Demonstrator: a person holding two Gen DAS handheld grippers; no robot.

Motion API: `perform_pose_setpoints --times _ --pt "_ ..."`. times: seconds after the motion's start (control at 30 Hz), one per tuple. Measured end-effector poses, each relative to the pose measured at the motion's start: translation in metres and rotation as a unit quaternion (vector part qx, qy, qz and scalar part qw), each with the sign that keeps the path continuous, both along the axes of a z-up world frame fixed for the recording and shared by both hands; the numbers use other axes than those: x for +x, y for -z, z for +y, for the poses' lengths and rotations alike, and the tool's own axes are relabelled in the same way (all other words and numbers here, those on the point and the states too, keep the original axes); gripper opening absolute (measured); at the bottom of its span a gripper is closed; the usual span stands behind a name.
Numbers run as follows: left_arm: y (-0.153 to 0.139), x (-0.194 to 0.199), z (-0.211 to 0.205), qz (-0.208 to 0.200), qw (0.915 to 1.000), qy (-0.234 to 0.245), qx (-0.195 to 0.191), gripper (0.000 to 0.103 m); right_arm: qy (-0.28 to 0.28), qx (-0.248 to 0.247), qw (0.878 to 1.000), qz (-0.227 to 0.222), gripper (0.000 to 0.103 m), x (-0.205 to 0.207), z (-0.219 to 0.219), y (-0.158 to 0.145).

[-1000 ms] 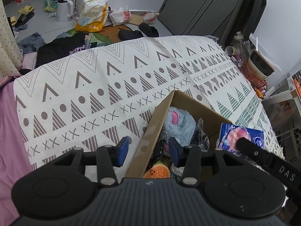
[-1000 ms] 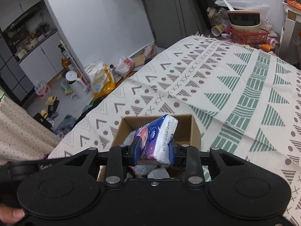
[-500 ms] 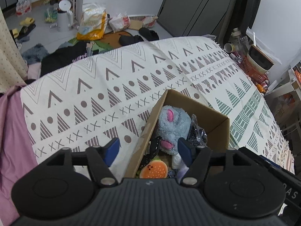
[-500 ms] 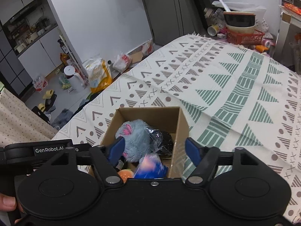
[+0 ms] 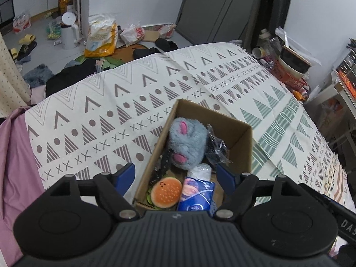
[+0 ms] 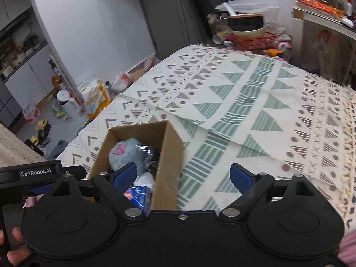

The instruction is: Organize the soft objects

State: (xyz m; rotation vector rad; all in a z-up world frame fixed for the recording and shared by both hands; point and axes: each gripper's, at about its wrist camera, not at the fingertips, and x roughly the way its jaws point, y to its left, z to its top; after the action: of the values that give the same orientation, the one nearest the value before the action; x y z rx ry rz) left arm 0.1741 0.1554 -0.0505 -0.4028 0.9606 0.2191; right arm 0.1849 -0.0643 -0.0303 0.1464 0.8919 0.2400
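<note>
A brown cardboard box (image 5: 239,134) (image 6: 169,146) stands on the patterned bedspread (image 5: 133,102). Inside it lie a grey plush toy (image 5: 187,142) (image 6: 126,153), a burger-shaped soft toy (image 5: 165,192), a blue tissue pack (image 5: 197,194) (image 6: 138,194), a white roll (image 5: 199,171) and a black crinkly bag (image 5: 217,146). My left gripper (image 5: 176,175) hangs open above the box's near end, holding nothing. My right gripper (image 6: 183,174) is open and empty, over the box's right wall and the bedspread beside it.
The bedspread (image 6: 255,111) spreads wide to the right of the box. An orange basket with a bowl (image 6: 249,33) stands past the bed's far end. Bags, a white kettle (image 5: 69,31) and slippers litter the floor. A hand (image 6: 13,242) grips the left gripper's handle.
The right gripper opened and let the tissue pack drop into the box, then swung to the right. The left gripper opened wider and pulled back, showing more of the box.
</note>
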Motion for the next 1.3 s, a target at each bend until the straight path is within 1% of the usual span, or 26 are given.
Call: perform_pose_setpoints --times 0.17,0.23,0.3,0.57,0.7,0.8,0.9,0.97,1.13,1.3 --pt "-0.01 -0.009 -0.016 -0.016 0.9998 0.0 0.015 0.079 0.013 -0.001 1.0 -0.014 0.098 -0.014 -0.022 -0.007" --pt "-0.013 -0.014 -0.024 -0.018 0.9997 0.004 0.017 0.081 0.017 -0.001 1.0 -0.019 0.1 -0.02 -0.03 -0.009" --pt "-0.015 -0.018 -0.03 -0.02 0.9996 0.012 0.017 0.085 0.022 0.0 1.0 -0.023 0.102 -0.025 -0.038 -0.011" --pt "-0.024 -0.039 -0.063 -0.037 0.9976 0.041 0.042 0.087 0.042 0.016 0.998 -0.047 0.103 -0.053 -0.072 -0.018" --pt "-0.027 -0.051 -0.076 -0.042 0.9966 0.054 0.046 0.088 0.056 0.021 0.997 -0.051 0.103 -0.068 -0.083 -0.019" --pt "-0.026 -0.062 -0.081 -0.031 0.9968 0.063 0.038 0.09 0.058 0.018 0.997 -0.055 0.103 -0.085 -0.088 -0.017" --pt "-0.028 -0.072 -0.089 -0.023 0.9953 0.081 0.049 0.091 0.068 0.016 0.996 -0.051 0.103 -0.1 -0.094 -0.012" --pt "-0.03 -0.08 -0.093 -0.031 0.9933 0.098 0.054 0.091 0.068 0.018 0.996 -0.052 0.103 -0.109 -0.097 -0.01" --pt "-0.033 -0.095 -0.098 -0.033 0.9905 0.116 0.067 0.092 0.07 0.014 0.996 -0.051 0.103 -0.125 -0.1 -0.008" --pt "-0.039 -0.108 -0.097 -0.041 0.9877 0.124 0.086 0.094 0.052 0.002 0.997 -0.056 0.103 -0.14 -0.103 -0.022"
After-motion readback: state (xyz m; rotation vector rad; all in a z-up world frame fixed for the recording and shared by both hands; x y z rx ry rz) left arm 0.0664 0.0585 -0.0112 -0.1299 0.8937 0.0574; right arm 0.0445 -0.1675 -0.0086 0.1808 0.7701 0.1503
